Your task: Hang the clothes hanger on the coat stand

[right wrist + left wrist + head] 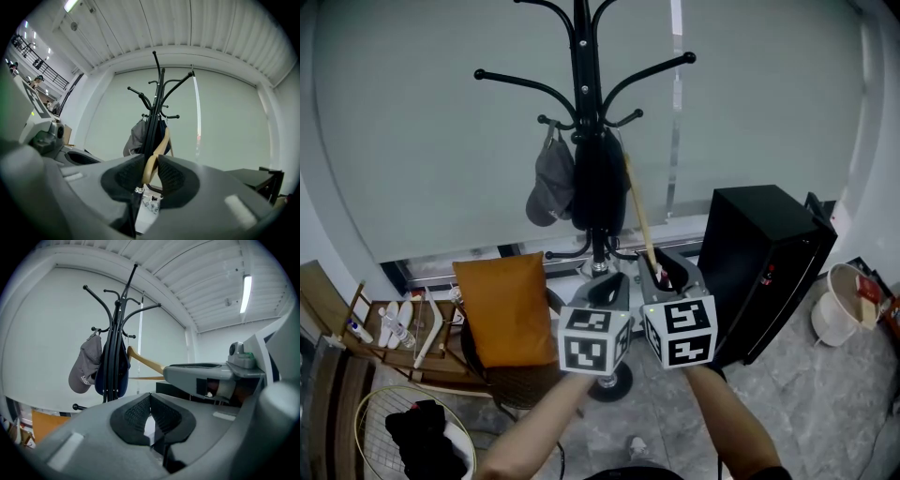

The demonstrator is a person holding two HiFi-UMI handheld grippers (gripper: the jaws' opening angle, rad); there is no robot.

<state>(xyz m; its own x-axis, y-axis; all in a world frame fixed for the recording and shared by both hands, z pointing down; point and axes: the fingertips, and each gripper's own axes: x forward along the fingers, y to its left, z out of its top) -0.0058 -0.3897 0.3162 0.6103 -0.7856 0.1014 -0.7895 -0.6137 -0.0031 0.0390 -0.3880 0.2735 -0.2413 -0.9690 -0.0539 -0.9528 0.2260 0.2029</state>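
Note:
A black coat stand (584, 84) rises ahead, with curved hook arms; a grey cap (551, 183) and a dark garment (598, 183) hang on it. My right gripper (661, 272) is shut on the wooden clothes hanger (637, 214), which slants up toward the stand's pole. In the right gripper view the hanger (156, 152) runs up between the pads in front of the stand (157, 93). My left gripper (611, 286) is shut on nothing, just left of the right one. From the left gripper view the stand (117, 329), cap (86, 364) and hanger (145, 363) show ahead.
A black cabinet (764, 267) stands right of the stand's base. An orange cushion (504, 305) leans on a chair at the left, a wire basket (403, 431) with dark cloth at the lower left. A white bucket (846, 305) sits at the far right.

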